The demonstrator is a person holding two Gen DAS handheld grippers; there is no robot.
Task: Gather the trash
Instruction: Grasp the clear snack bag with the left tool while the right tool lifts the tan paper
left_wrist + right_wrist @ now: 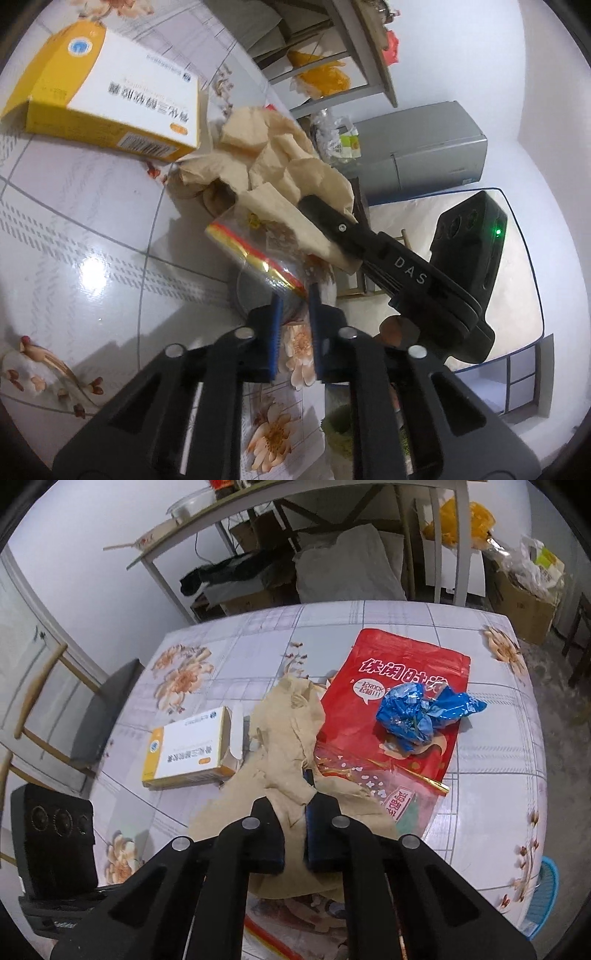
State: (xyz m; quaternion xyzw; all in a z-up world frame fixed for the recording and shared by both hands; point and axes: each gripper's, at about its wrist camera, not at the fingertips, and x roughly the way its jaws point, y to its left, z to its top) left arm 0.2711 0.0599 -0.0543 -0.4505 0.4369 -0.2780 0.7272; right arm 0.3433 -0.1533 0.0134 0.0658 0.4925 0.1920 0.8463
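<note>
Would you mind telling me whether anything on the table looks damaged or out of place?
The yellow-and-white carton lies flat with its end flap torn open. The brown paper is crumpled, pinched by the right gripper. A crushed blue wrapper sits on the red snack bag. Nothing appears spilled.

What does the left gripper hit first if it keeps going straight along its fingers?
Probably the clear plastic bag with the gold-and-red strip, lying just ahead of the left gripper. The crumpled brown paper lies just beyond. Depth is uncertain.
</note>
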